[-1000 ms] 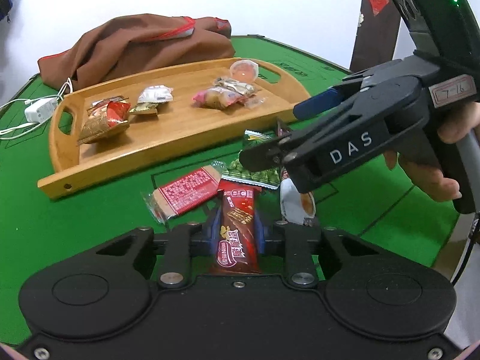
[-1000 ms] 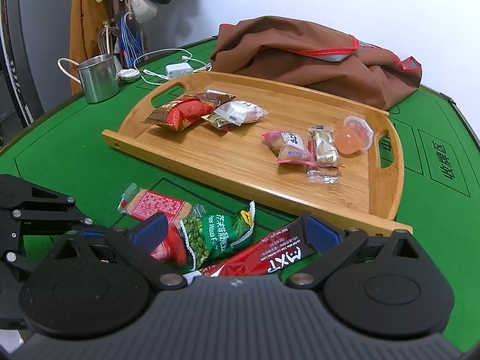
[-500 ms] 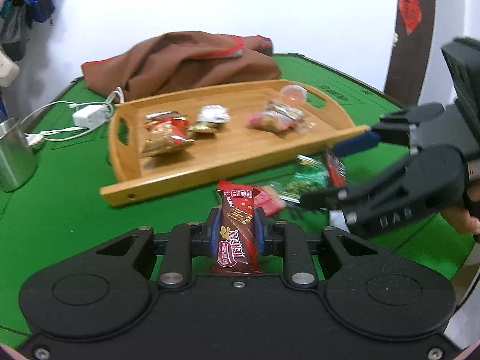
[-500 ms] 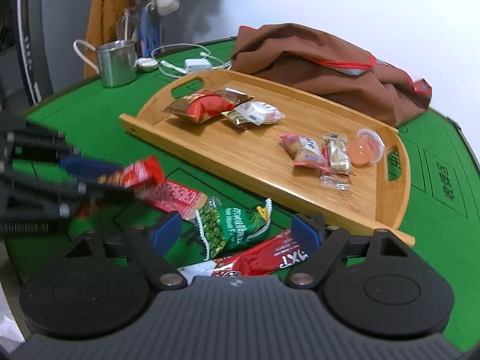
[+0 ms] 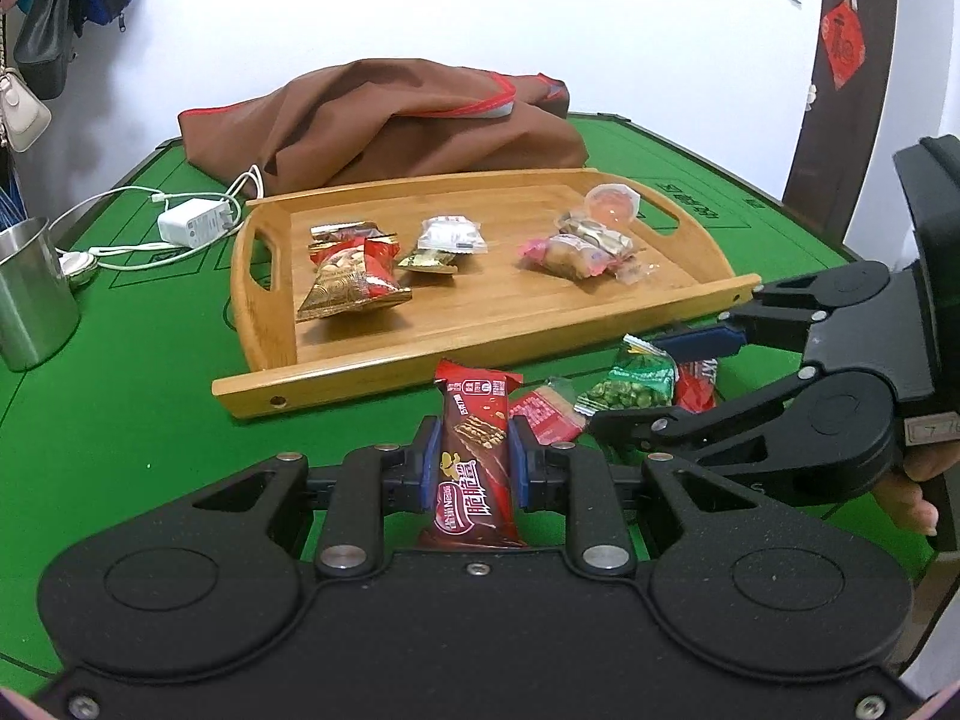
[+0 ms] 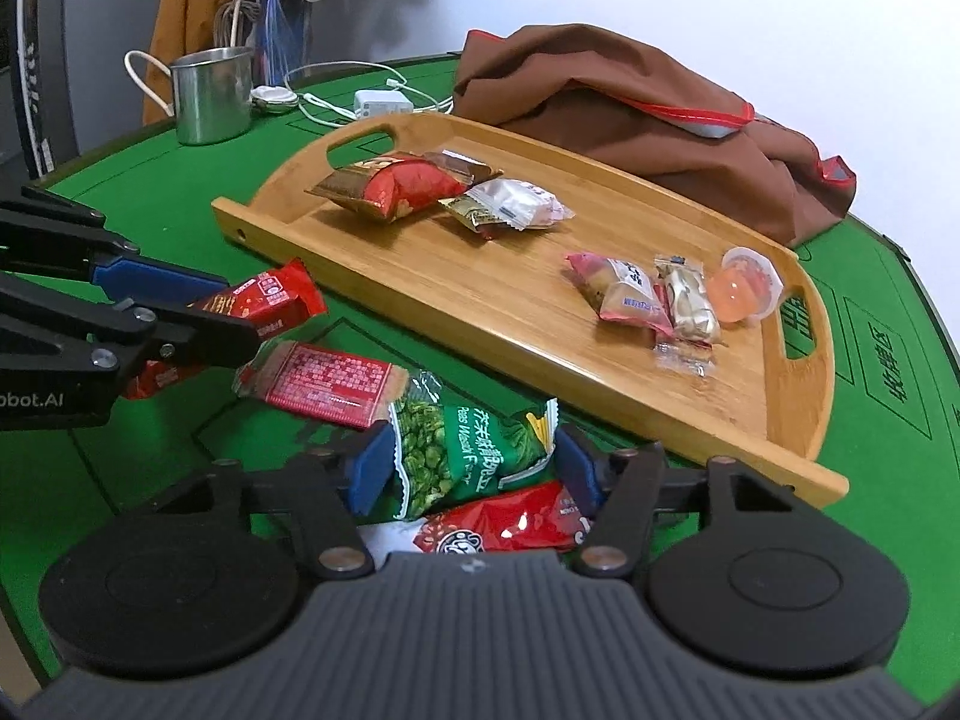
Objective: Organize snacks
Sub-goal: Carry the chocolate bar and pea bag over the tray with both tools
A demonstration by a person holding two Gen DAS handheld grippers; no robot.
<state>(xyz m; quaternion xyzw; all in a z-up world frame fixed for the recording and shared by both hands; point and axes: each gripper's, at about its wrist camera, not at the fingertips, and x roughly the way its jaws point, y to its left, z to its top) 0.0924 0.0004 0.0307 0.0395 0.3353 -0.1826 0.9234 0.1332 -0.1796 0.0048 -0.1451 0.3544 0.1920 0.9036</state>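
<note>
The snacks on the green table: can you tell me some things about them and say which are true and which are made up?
1. The left gripper holds a red chocolate wafer bar. True.
2. The green pea packet lies inside the wooden tray. False: it lies on the green table, between the closing jaws of the right gripper.
3. A pink jelly cup sits in the tray. True.
4. The metal mug stands in the tray. False: it stands on the table beside it.
5. The tray is empty. False: several wrapped snacks lie in it.
</note>
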